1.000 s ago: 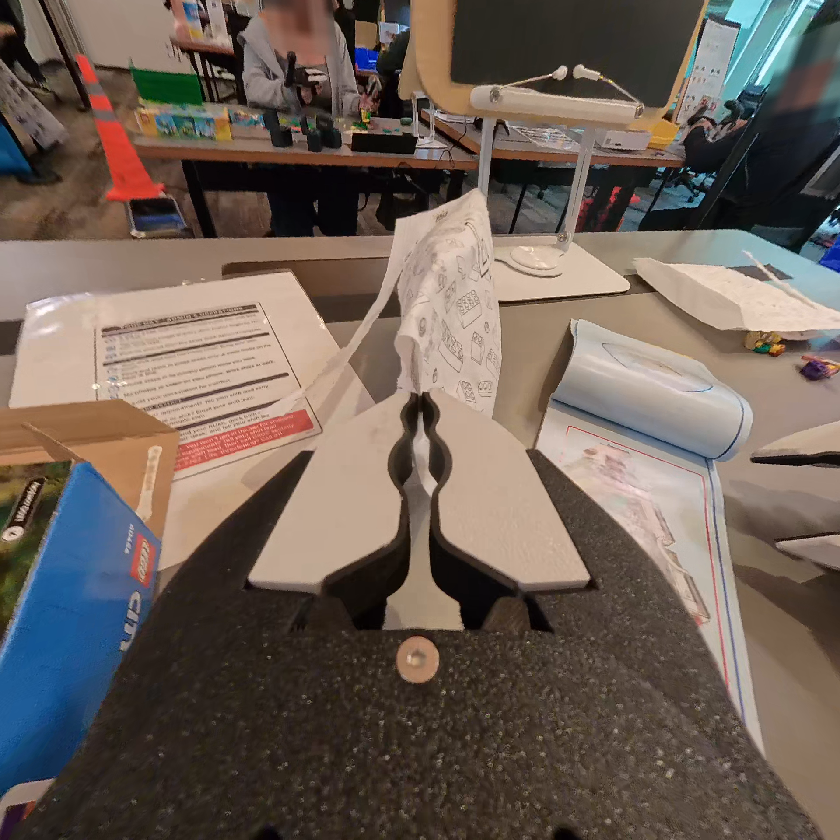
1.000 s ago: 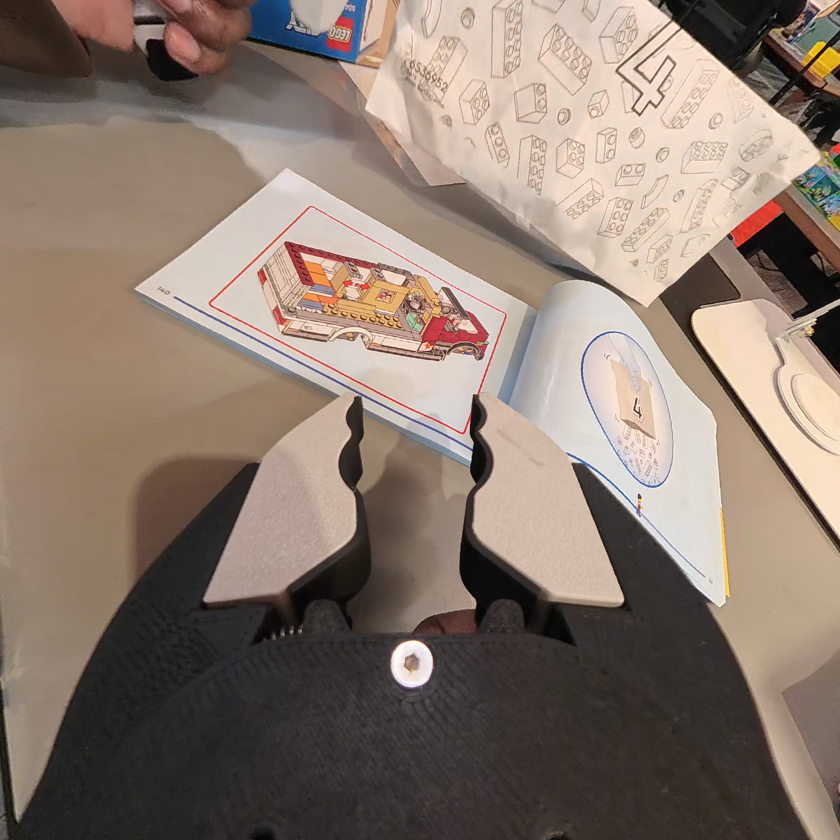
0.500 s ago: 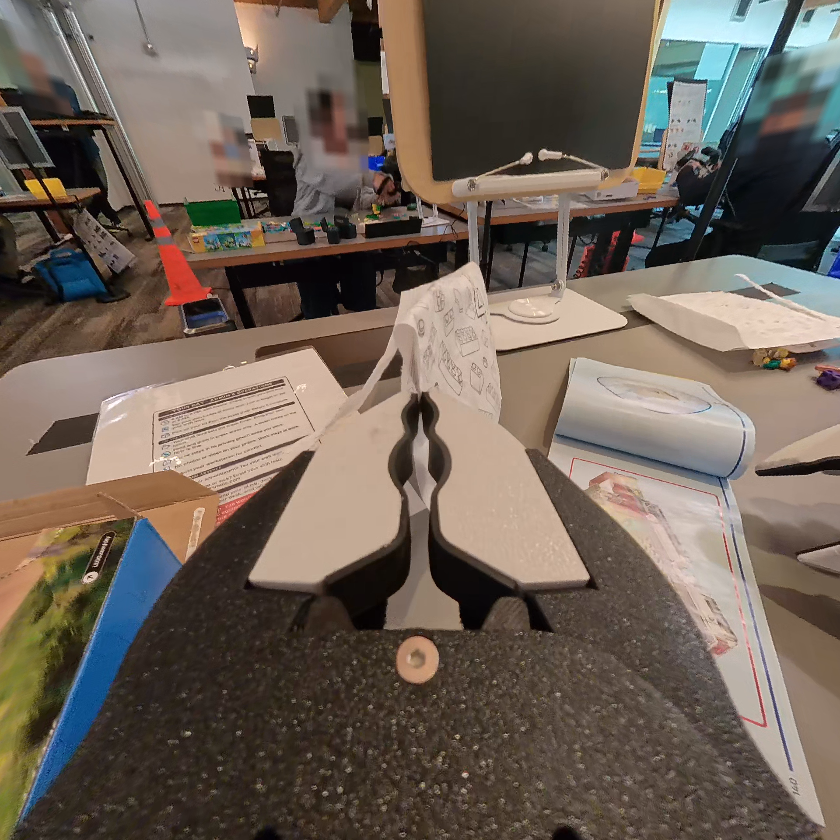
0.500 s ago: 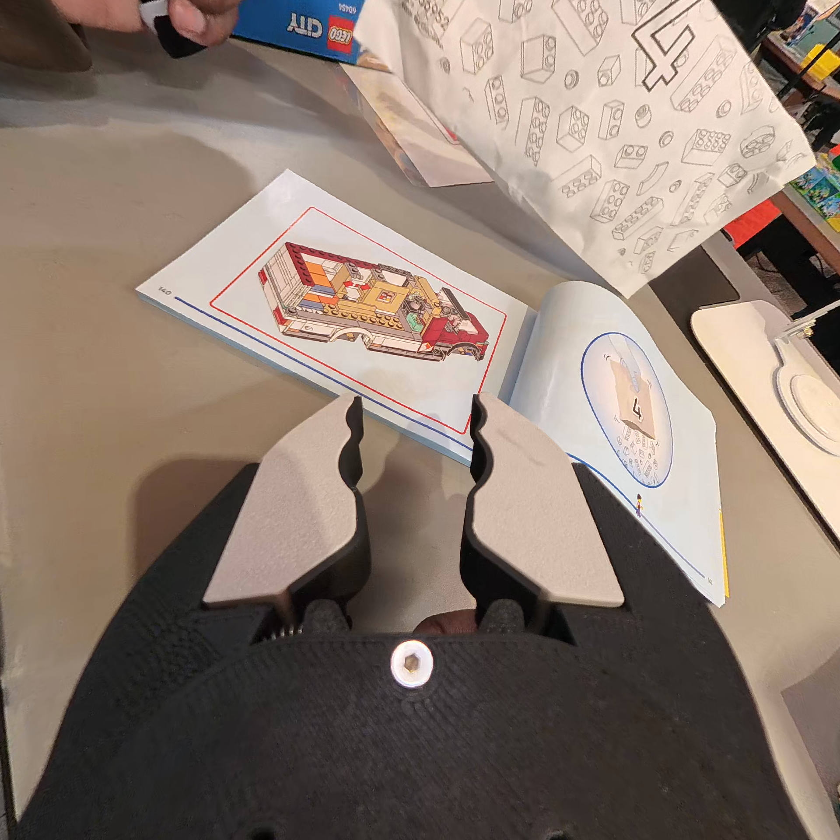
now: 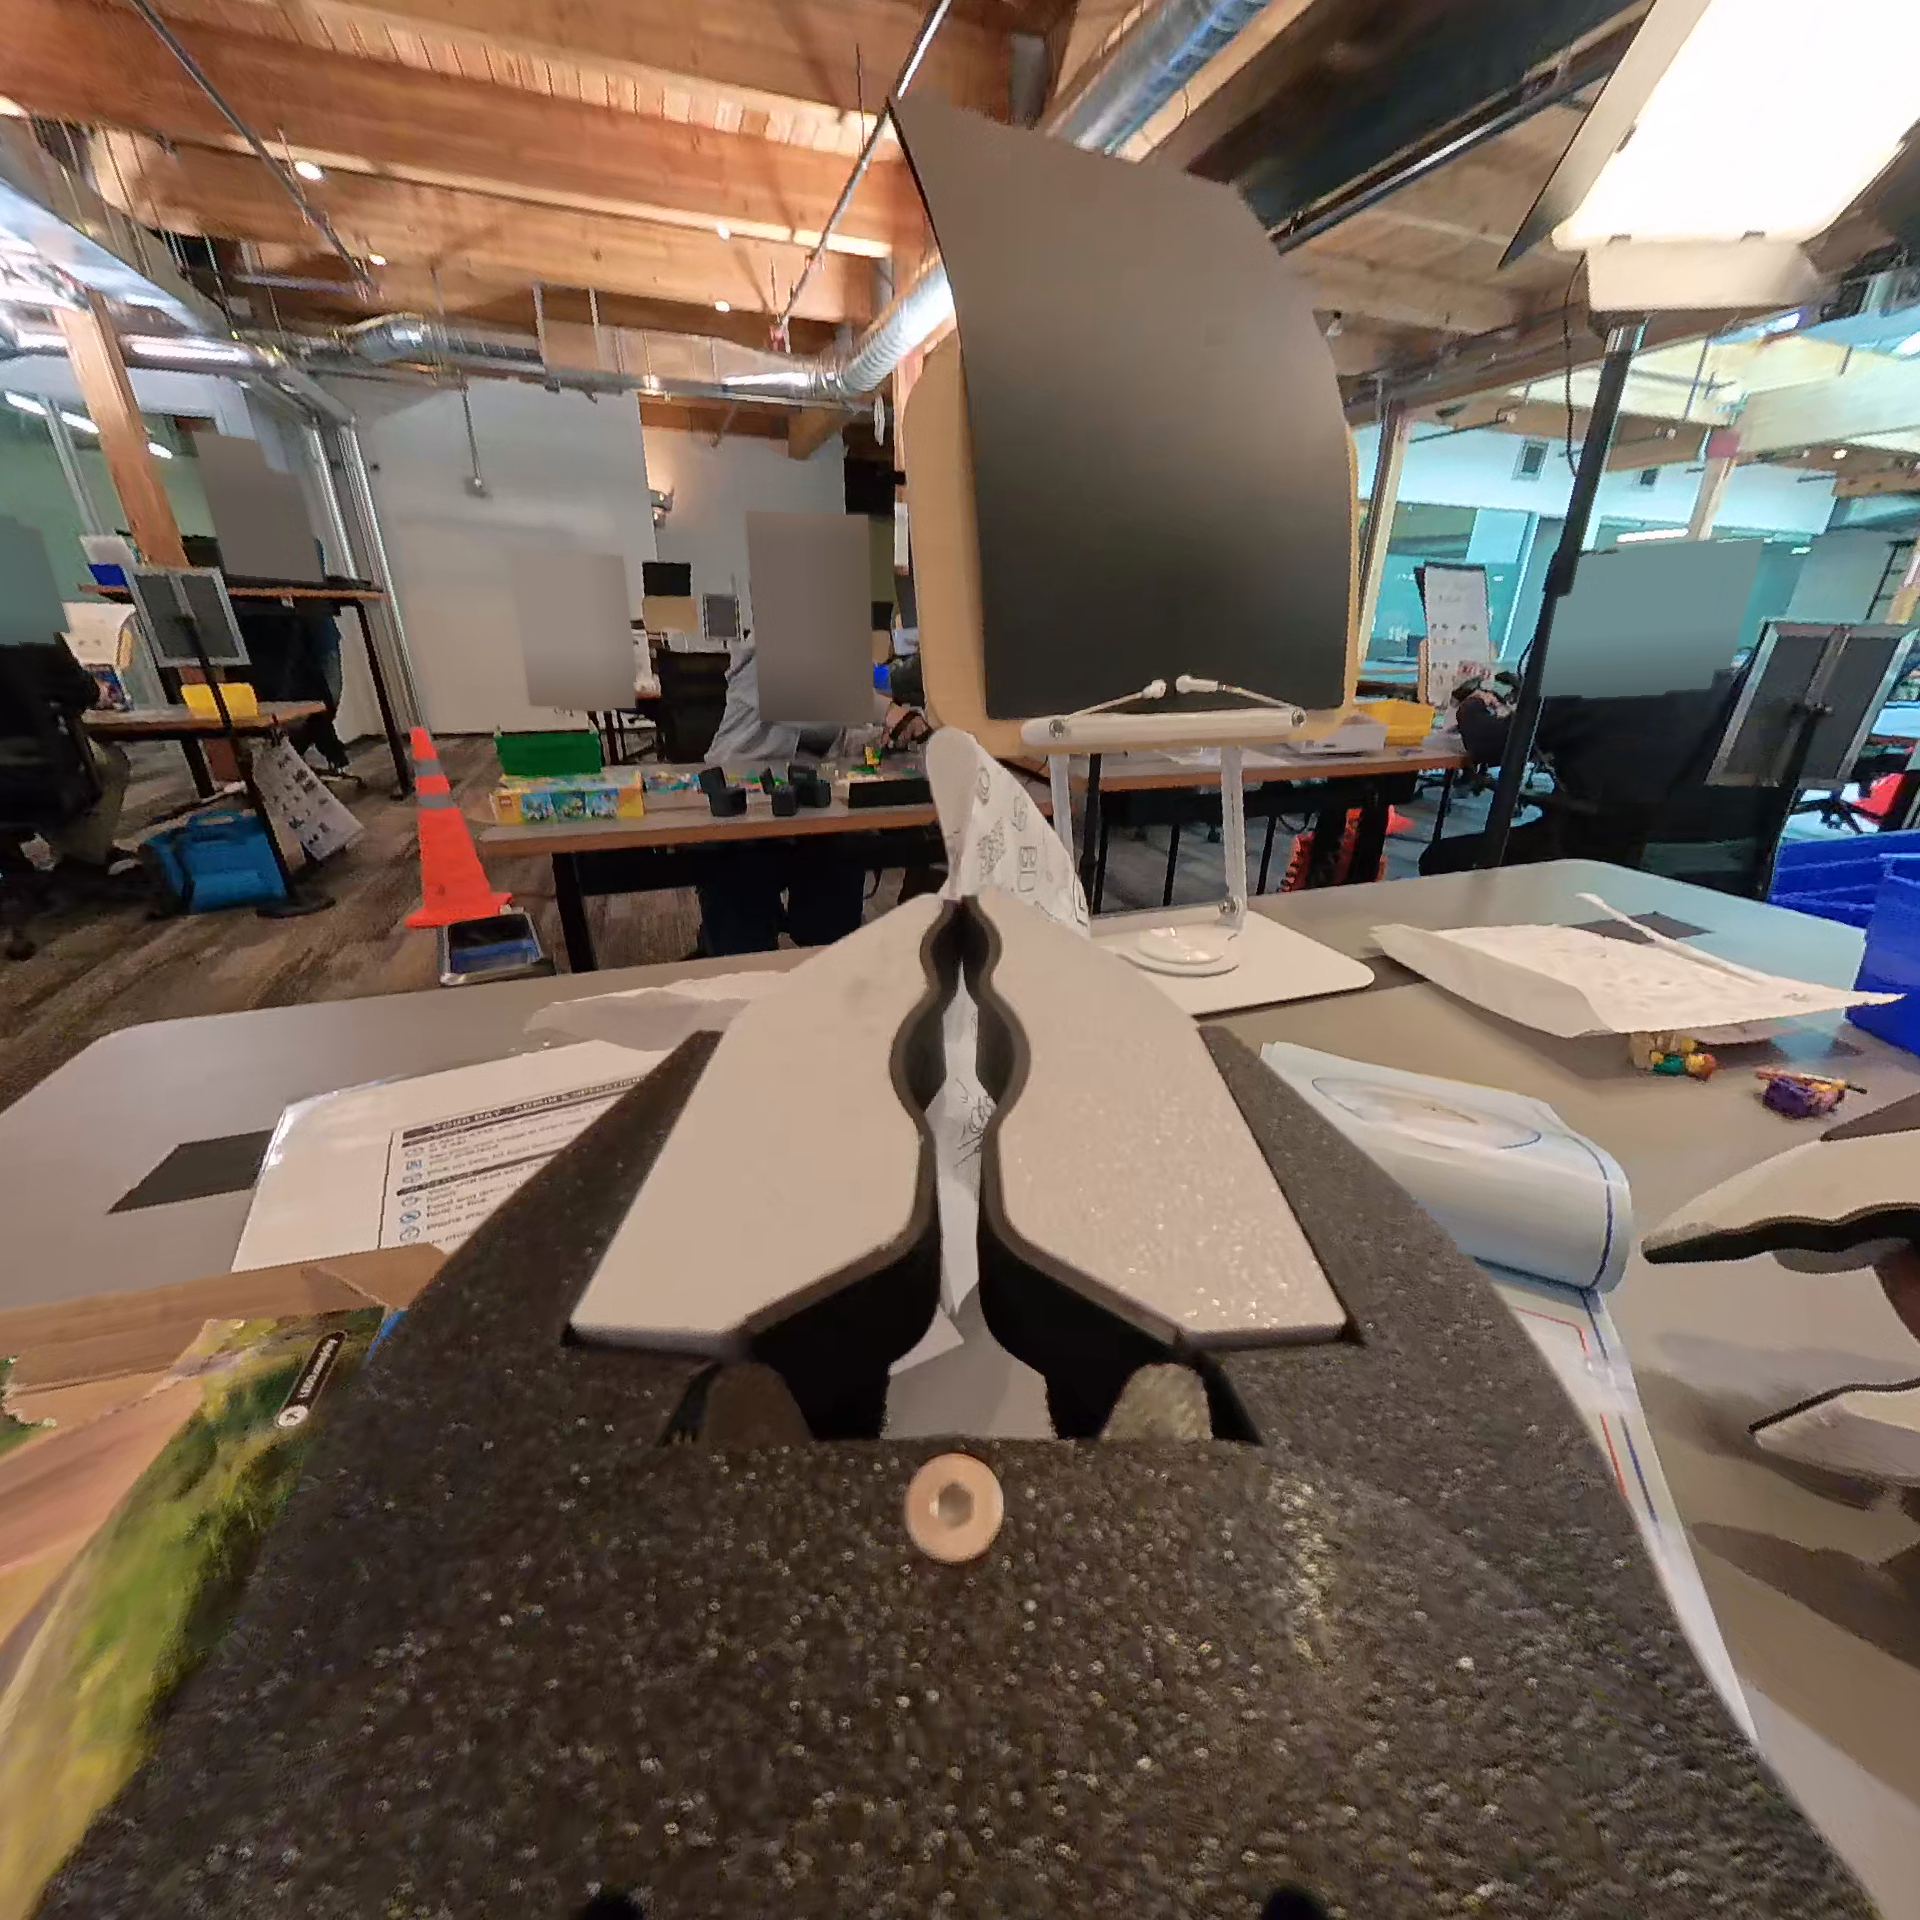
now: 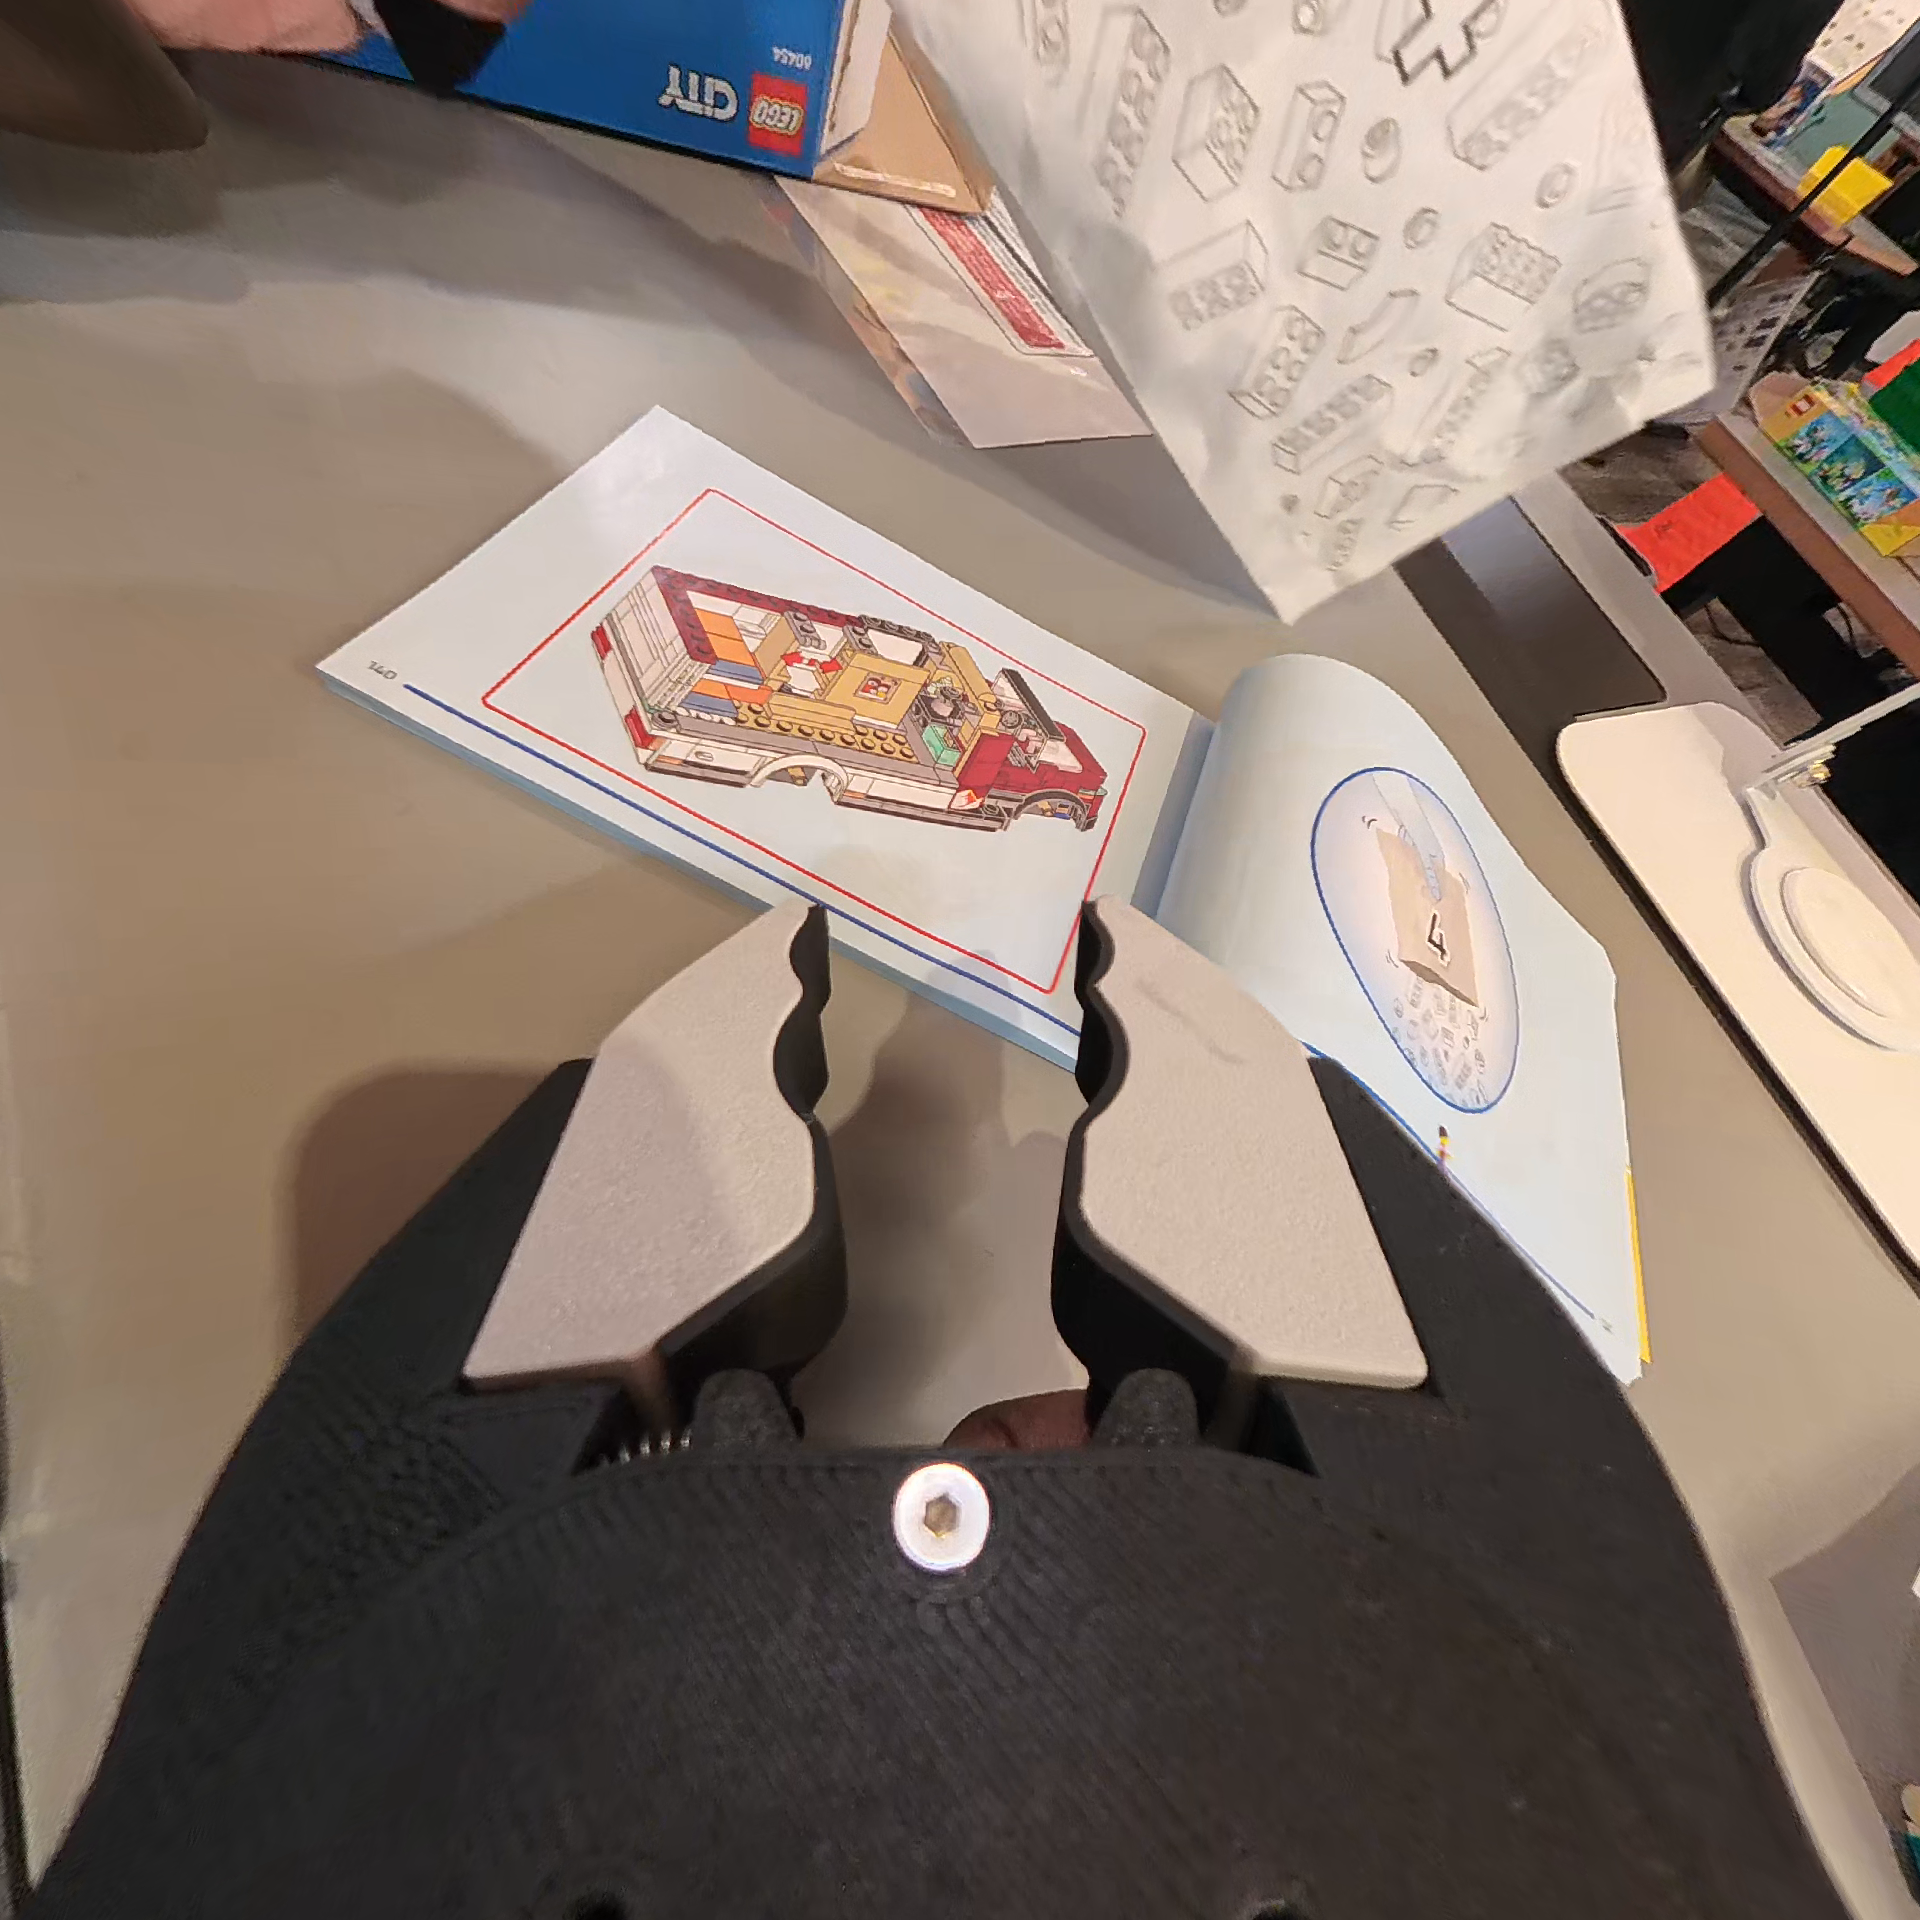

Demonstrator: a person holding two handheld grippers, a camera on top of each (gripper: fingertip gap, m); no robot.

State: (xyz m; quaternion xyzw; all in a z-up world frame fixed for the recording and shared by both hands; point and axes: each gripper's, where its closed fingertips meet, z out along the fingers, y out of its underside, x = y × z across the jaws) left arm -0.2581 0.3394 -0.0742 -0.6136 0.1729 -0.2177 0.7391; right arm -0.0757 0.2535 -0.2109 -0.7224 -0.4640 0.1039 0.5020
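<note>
Between left gripper (image 5: pixel 961 914) pads, printed paper bag (image 5: pixel 1003 831)

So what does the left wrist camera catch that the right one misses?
Only the left: its own tool shut on the white printed paper bag, an orange cone, another bag lying flat. Only the right: its own tool, open and empty, and the booklet's vehicle drawing. Both: the held bag, the open booklet, the blue box.
</note>
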